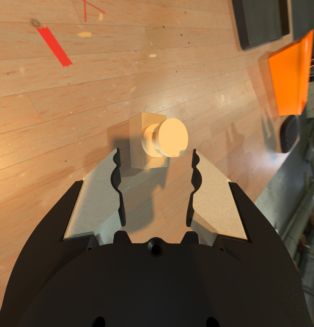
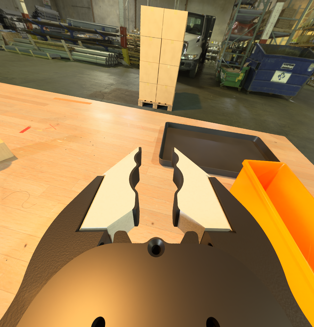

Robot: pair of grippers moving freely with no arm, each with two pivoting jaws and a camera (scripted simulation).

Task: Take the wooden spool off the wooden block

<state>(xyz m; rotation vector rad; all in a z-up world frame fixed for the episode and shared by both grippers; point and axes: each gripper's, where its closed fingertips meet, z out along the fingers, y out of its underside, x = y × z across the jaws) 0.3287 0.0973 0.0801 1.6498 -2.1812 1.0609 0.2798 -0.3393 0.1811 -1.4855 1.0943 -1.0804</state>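
Observation:
In the left wrist view I look down on a pale wooden spool (image 1: 172,137) standing on a light wooden block (image 1: 137,141) on the wooden table. My left gripper (image 1: 156,150) is open and empty, just short of the spool, above it. In the right wrist view the block's corner (image 2: 1,151) shows at the far left edge; the spool is out of that view. My right gripper (image 2: 157,148) is open and empty, hovering over the table well to the right of the block.
A dark grey tray (image 2: 214,152) lies ahead of the right gripper and shows in the left wrist view (image 1: 262,23). An orange bin (image 2: 283,212) stands close to its right, also in the left wrist view (image 1: 292,74). A dark mesh object (image 1: 289,134) sits by the table edge. Red tape (image 1: 54,46) marks the table.

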